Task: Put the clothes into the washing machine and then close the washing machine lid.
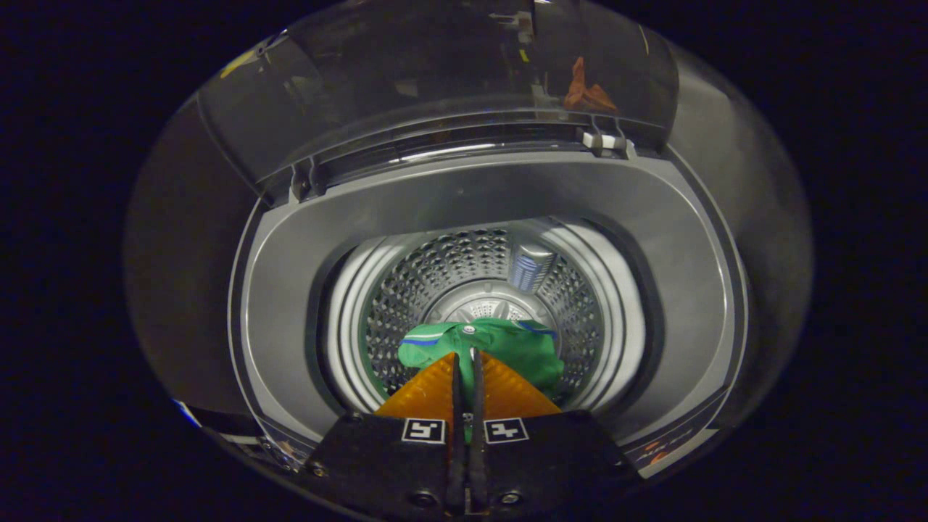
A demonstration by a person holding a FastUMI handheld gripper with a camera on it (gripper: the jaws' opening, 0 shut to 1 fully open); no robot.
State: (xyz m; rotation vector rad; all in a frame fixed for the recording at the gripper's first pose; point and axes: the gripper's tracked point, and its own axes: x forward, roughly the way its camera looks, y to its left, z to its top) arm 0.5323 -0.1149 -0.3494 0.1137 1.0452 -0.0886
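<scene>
The top-loading washing machine (217, 239) was viewed from above, with the gripper (466, 362) poised over its opening. To the left, the grey rim (290, 290) of the opening was seen, and within it the perforated drum (406, 304). Near the middle, a green garment (507, 344) with blue trim was held over the front edge of the drum, above the drum floor. The fingers were almost fully closed, only a thin gap being left between them, and a fold of the garment was pinched there; the rest of the cloth hung just beyond the fingertips. At the rear edge of the machine the clear lid (435, 80) was raised on its hinge (605, 141), which lay to the right.

The garment was judged to be not yet released. Should the fingers be opened too close to the front edge, part of the cloth could be draped over the rim and then trapped under the lid. Should cloth be snagged on a finger at release, it could be lifted back out as the gripper was withdrawn.
</scene>
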